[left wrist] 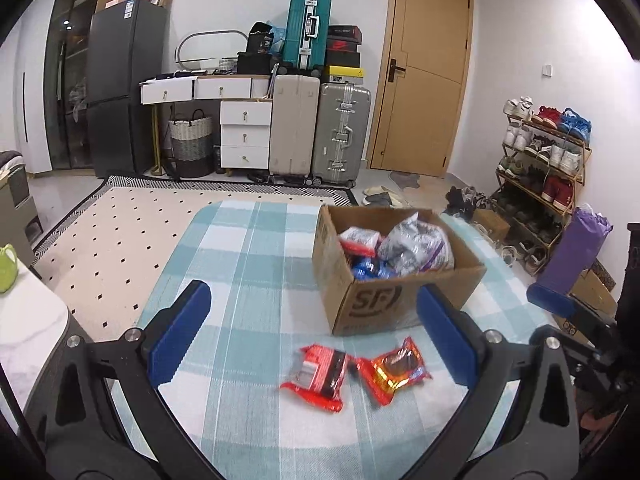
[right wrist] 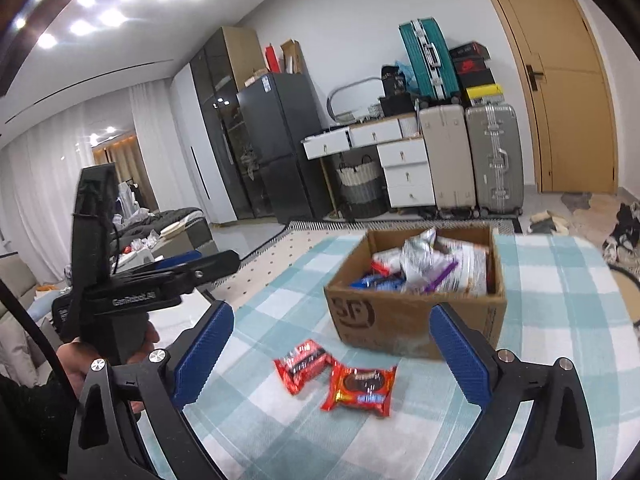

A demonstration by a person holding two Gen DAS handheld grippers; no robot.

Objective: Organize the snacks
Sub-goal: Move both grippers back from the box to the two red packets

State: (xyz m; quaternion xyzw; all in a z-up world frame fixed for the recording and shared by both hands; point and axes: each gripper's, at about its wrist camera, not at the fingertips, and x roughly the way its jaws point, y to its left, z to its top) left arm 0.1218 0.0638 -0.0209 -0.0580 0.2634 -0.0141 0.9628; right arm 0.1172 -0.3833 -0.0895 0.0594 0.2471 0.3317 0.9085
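Note:
Two red snack packets lie side by side on the blue checked tablecloth (left wrist: 248, 264), in front of a cardboard box (left wrist: 372, 300) that holds several more snack bags. The left packet (left wrist: 318, 374) (right wrist: 302, 365) is red and black. The right packet (left wrist: 394, 372) (right wrist: 362, 390) is red and orange. My left gripper (left wrist: 314, 336) is open just above them, nothing between its blue pads. My right gripper (right wrist: 332, 352) is also open and empty, with both packets lying between its fingers and the box (right wrist: 416, 312) just beyond.
A marble side table (left wrist: 24, 328) with a green cup stands at the left. A dotted rug (left wrist: 120, 240) lies beyond the table. Suitcases (left wrist: 320, 128), white drawers and a fridge line the back wall. A shoe rack (left wrist: 544, 160) stands at the right.

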